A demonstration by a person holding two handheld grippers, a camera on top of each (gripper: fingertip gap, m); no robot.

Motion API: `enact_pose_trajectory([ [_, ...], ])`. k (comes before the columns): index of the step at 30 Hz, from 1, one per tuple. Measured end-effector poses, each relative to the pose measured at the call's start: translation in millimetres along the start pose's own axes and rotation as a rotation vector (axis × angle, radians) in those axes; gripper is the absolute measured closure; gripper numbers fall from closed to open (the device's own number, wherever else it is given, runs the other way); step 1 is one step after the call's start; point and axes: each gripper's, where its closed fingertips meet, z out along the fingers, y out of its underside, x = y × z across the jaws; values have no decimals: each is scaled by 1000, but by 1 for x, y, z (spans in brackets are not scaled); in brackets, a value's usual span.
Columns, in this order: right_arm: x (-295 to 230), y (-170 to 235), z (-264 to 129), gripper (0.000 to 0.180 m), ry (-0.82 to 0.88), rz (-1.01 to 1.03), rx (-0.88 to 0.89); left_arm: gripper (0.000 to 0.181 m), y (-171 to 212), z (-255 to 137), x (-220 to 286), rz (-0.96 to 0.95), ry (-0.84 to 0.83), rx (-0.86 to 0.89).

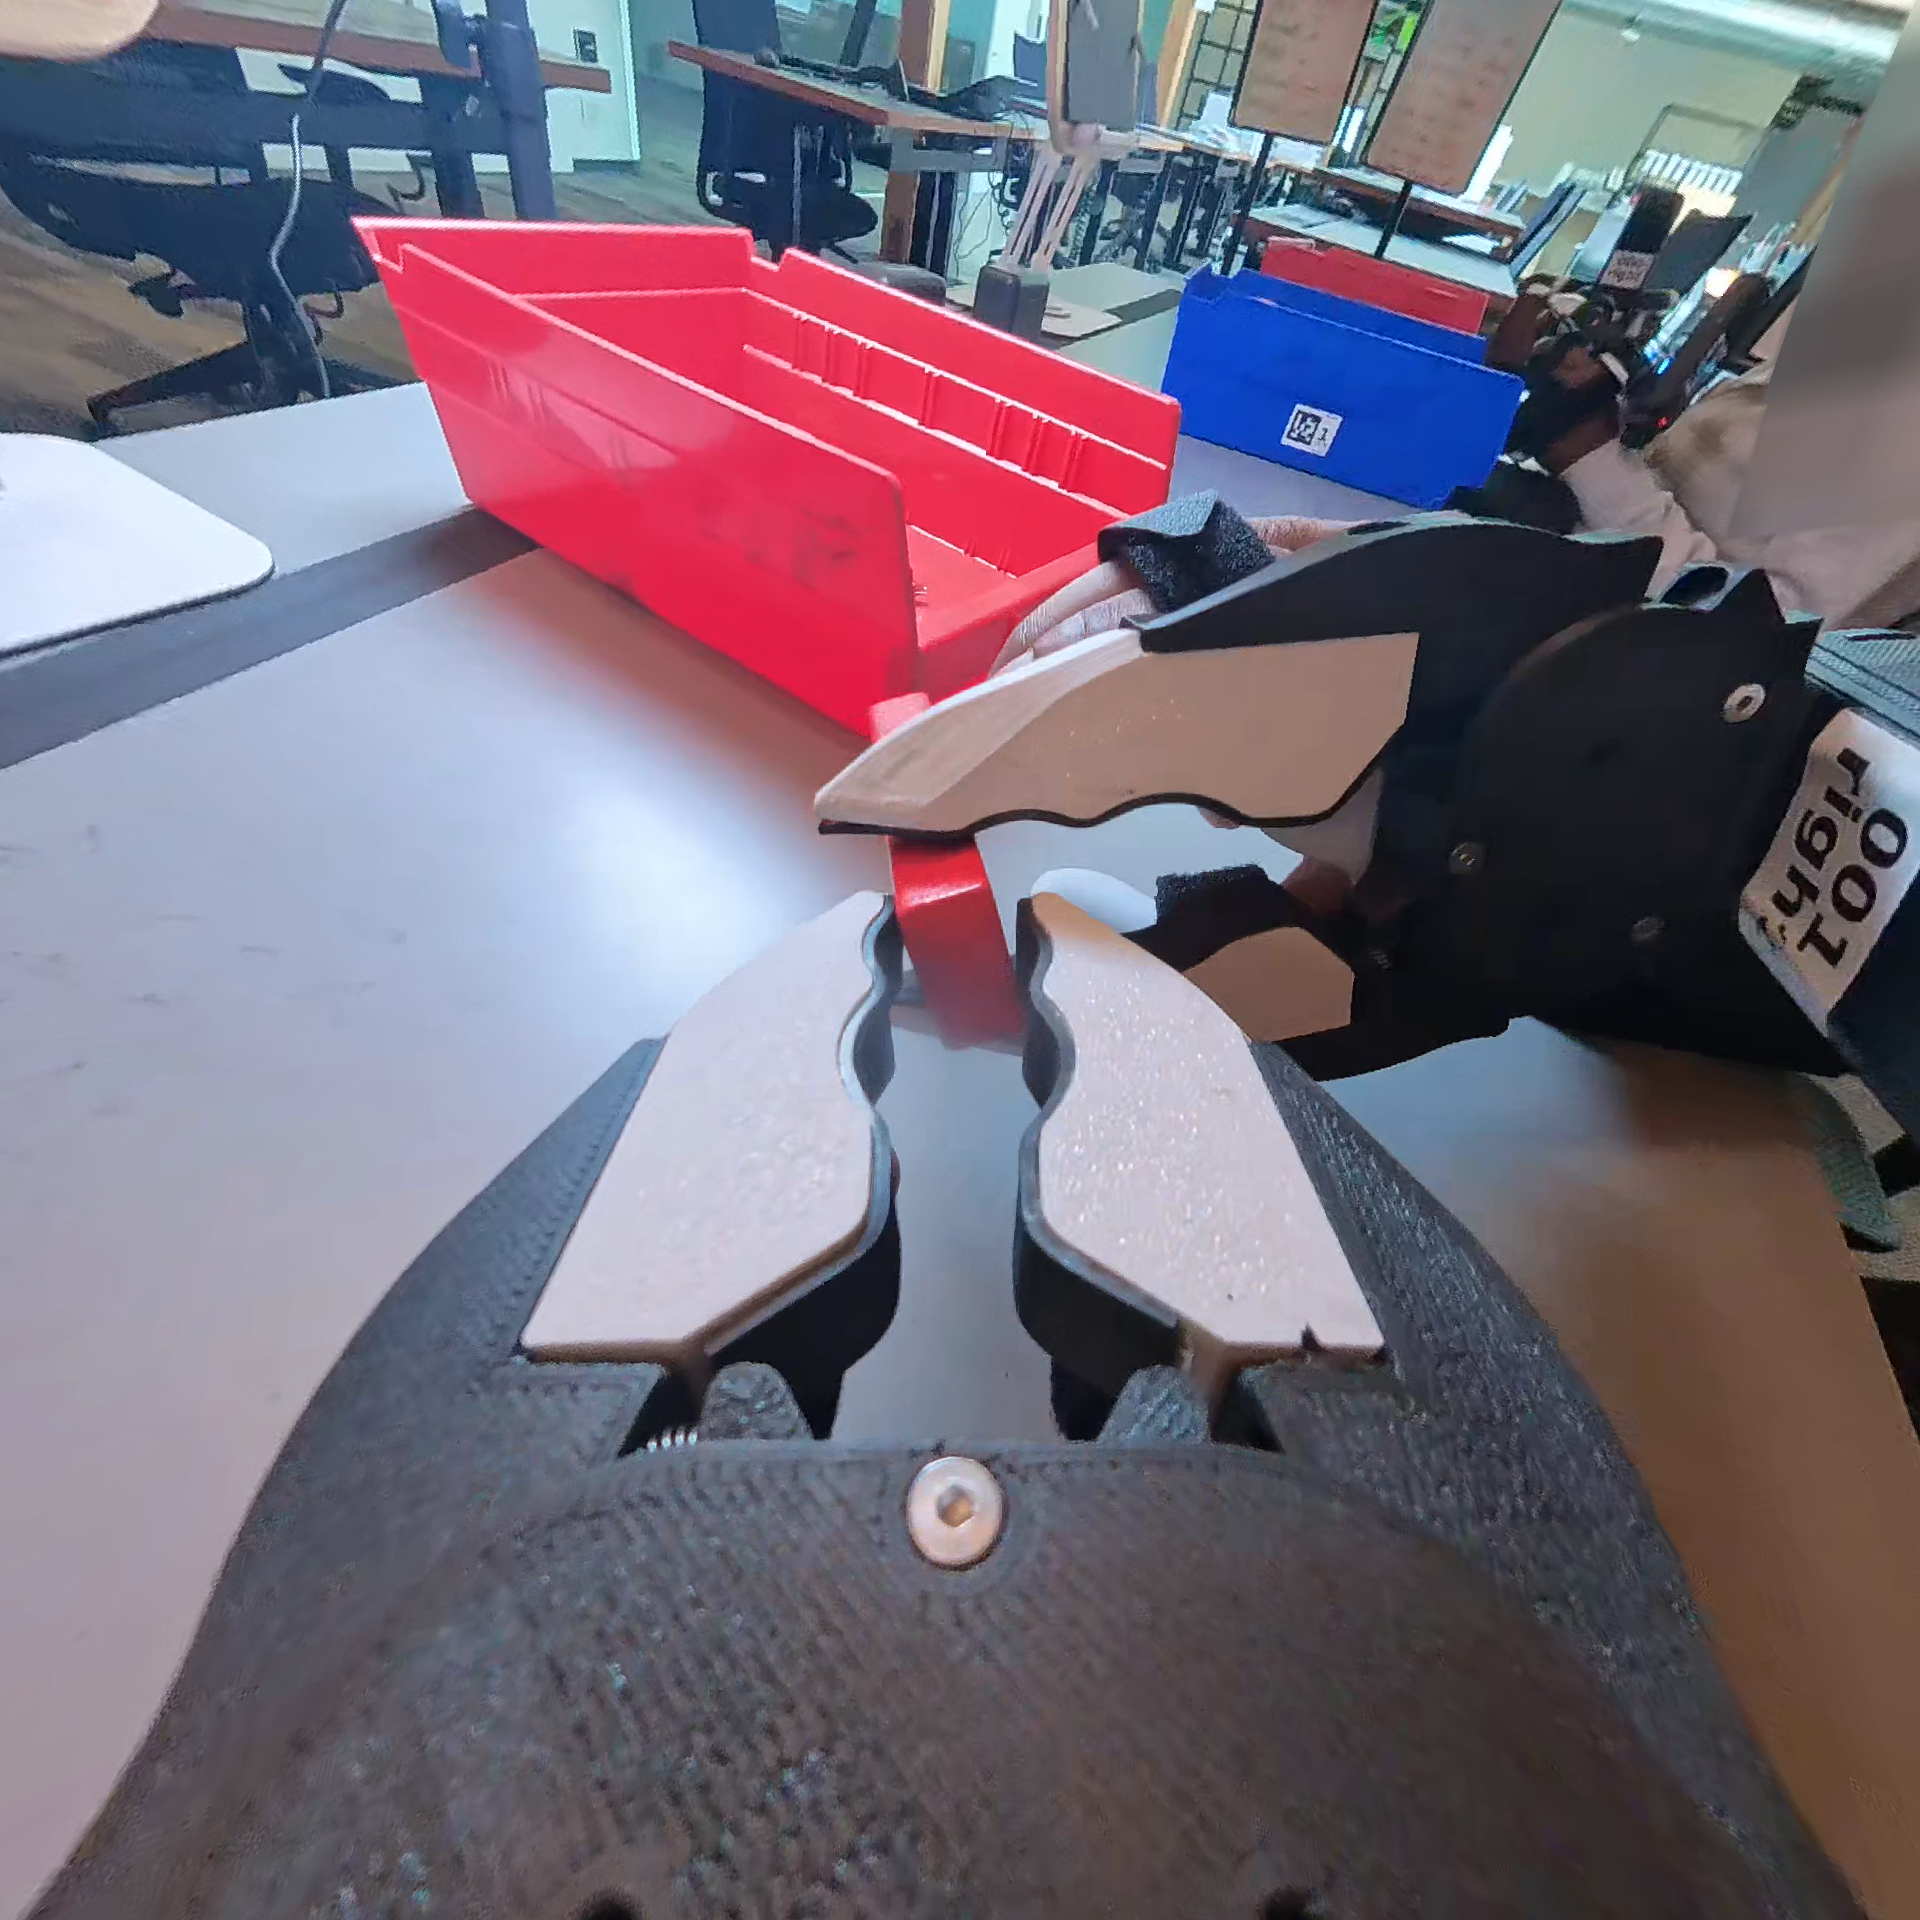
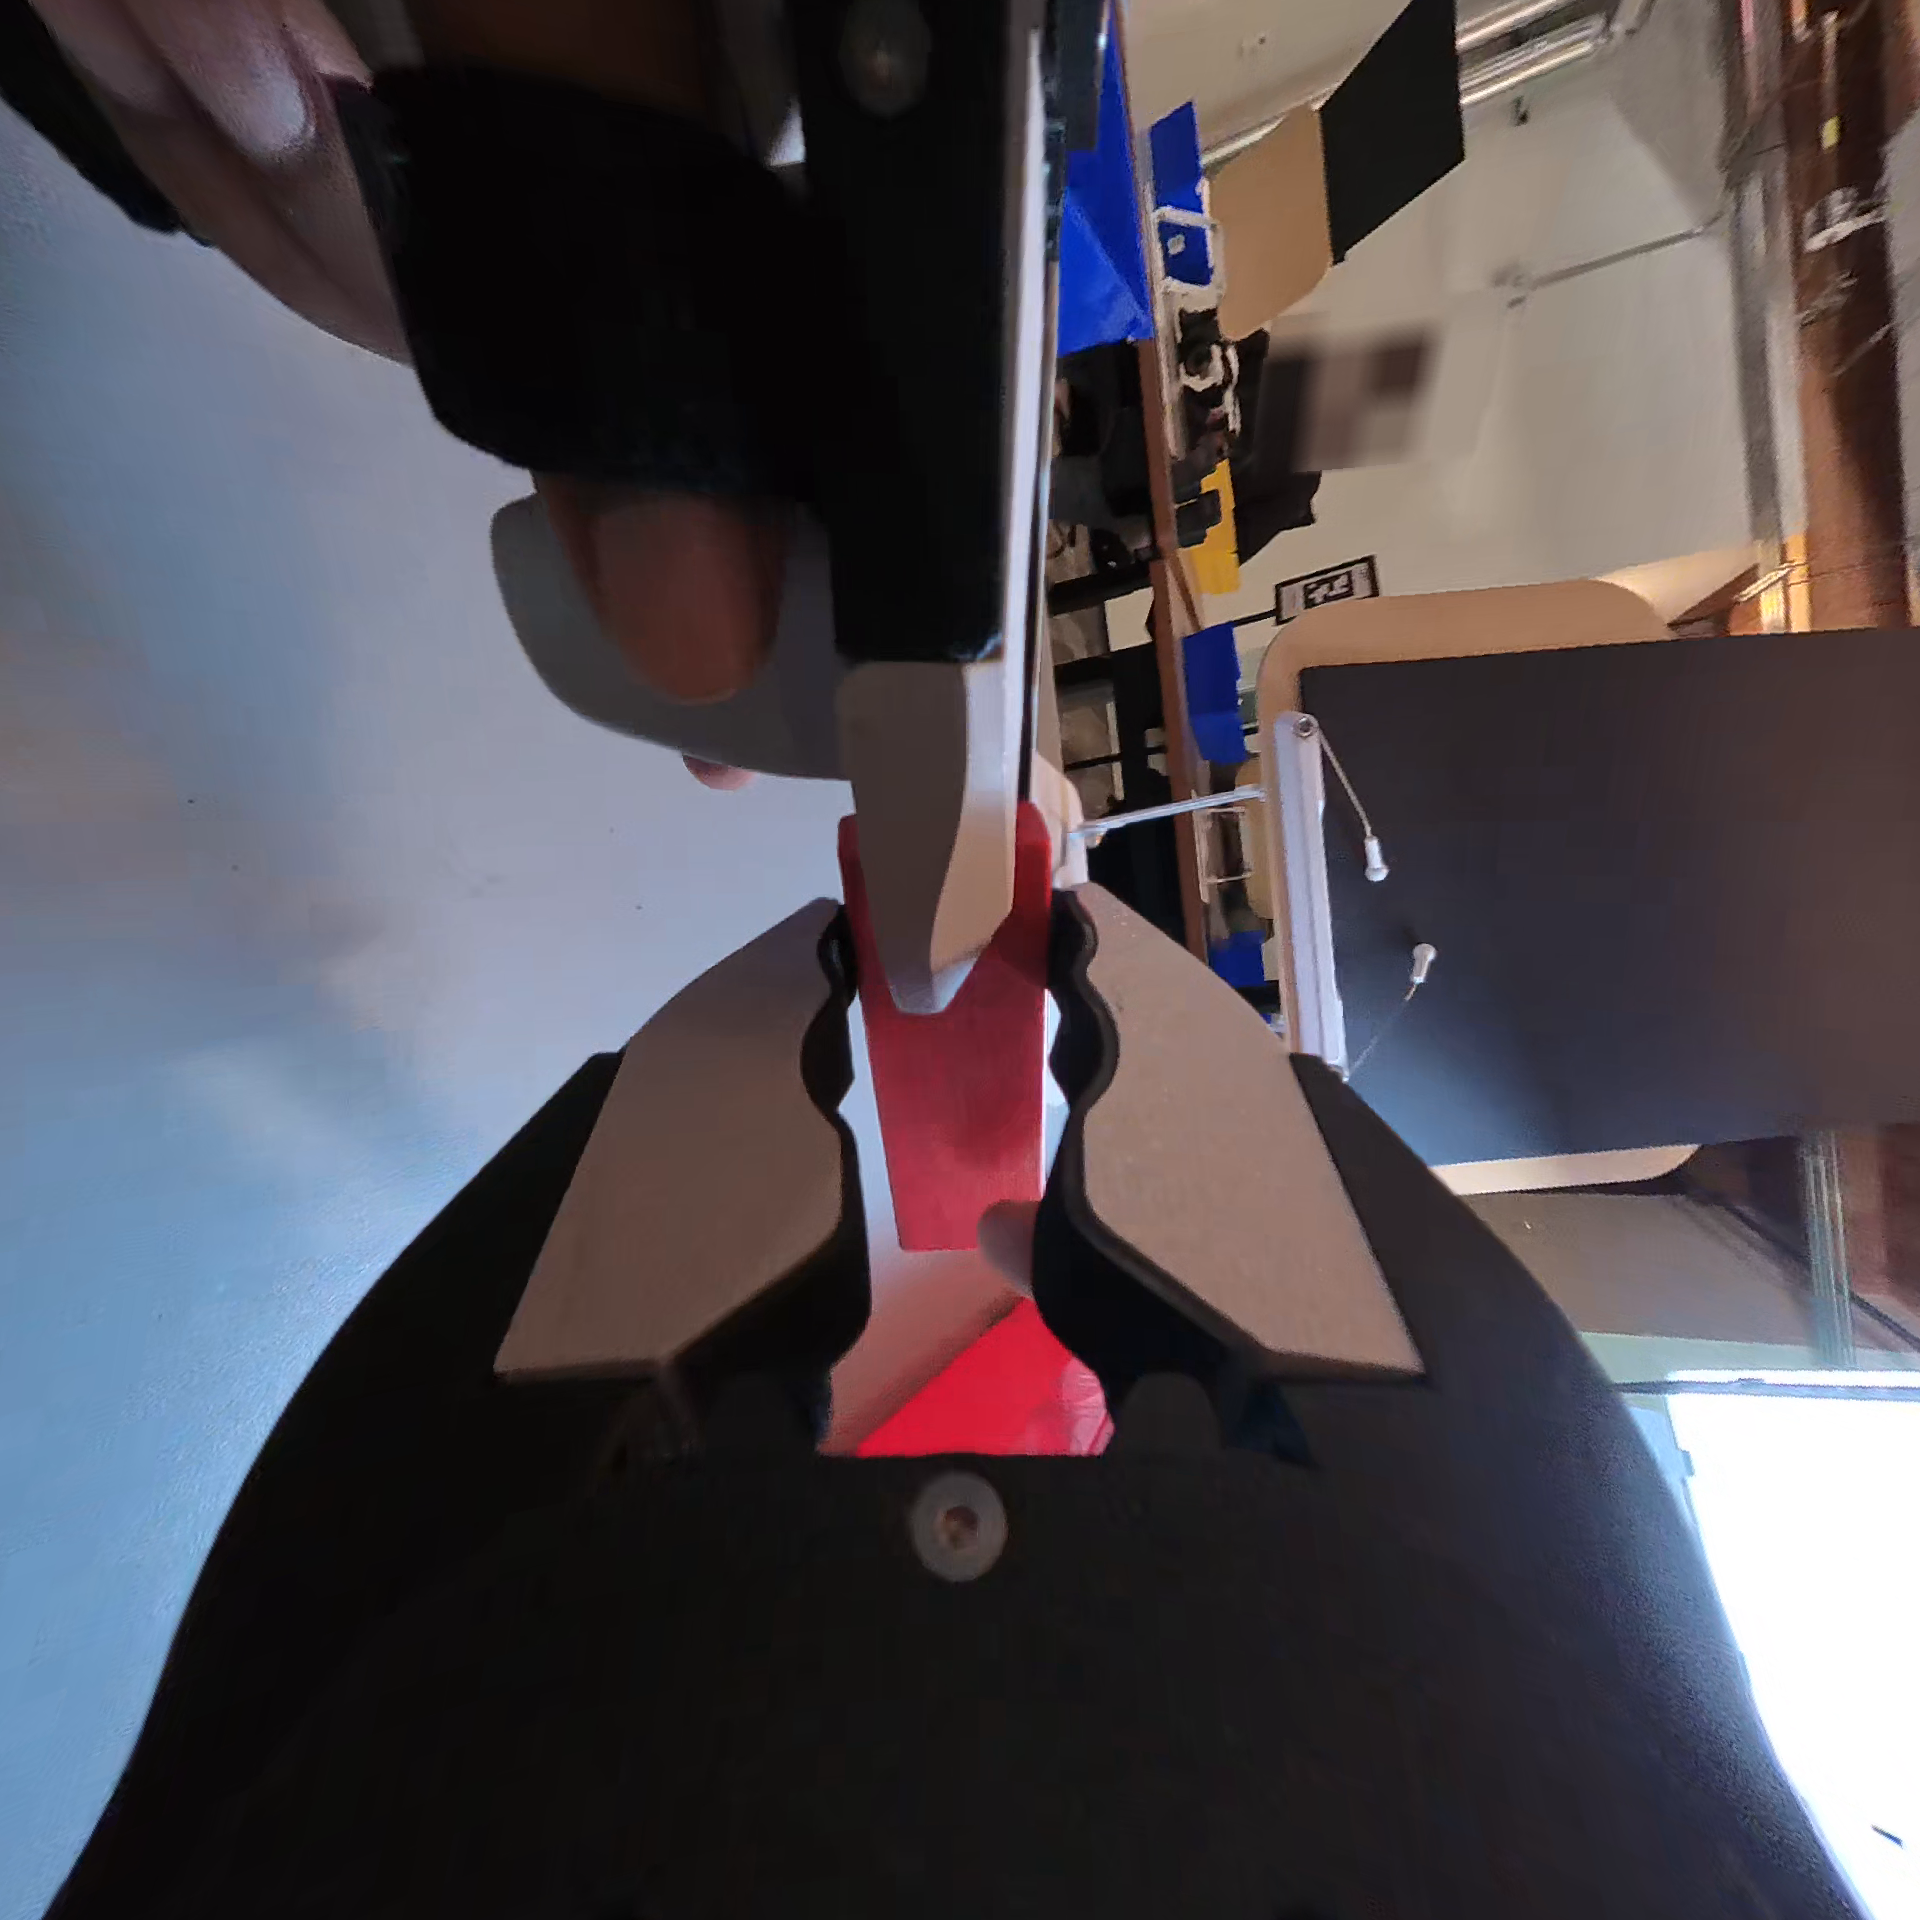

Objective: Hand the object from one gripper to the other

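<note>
Office room with desks and black chairs [image 1: 779,156] behind; up front a grey-brown table [image 1: 416,831]. 1 red bin [image 1: 665,468] sits on the table and 1 blue bin [image 1: 1340,405] stands farther back to the right. The blue bin carries 1 small white square marker sticker [image 1: 1311,428] with a black pattern. 1 white flat pad [image 1: 104,540] lies at the left table edge.

The left hand-held gripper [image 1: 956,914] is nearly closed, and both fingertips press the sides of the red plastic piece [image 1: 951,945]. That piece is a narrow flat strip, standing roughly upright just in front of the red bin's near corner. Cannot tell if its lower end touches the table.

The right hand-held gripper [image 2: 956,920] comes in from the right side and is also closed down on the same piece. In the right wrist view both its tips touch the strip's edges. In that view 1 finger of the left unit lies across the strip's face, with the other finger behind it. So the 2 grips cross each other on the same piece.

A person's fingers [image 1: 1070,613] sit under a black strap [image 1: 1184,551] on the right unit. 1 white label [image 1: 1839,862] with black printed writing wraps its body near the wrist.
</note>
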Motion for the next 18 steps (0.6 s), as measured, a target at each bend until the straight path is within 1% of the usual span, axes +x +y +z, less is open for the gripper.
enact_pose_trajectory([
  [3, 7, -7, -5, 144, 0, 78, 62, 163, -9, -5, 2, 35, 14, 26],
  [5, 10, -13, -11, 143, -48, 169, 123, 164, -12, -9, 1, 59, 23, 42],
  [7, 17, -17, -20, 139, -102, 289, 180, 164, -16, -15, -1, 43, 51, 63],
  [10, 39, -20, -39, 138, -183, 528, 330, 165, -26, -26, -7, 25, 75, 117],
  [14, 70, -1, -62, 138, -310, 896, 526, 165, -44, -45, -6, -1, 163, 248],
  [16, 74, 11, -66, 138, -391, 1019, 590, 164, -55, -56, -1, -6, 228, 326],
  [18, 70, 14, -69, 138, -489, 1116, 667, 164, -63, -66, 6, -19, 296, 392],
])
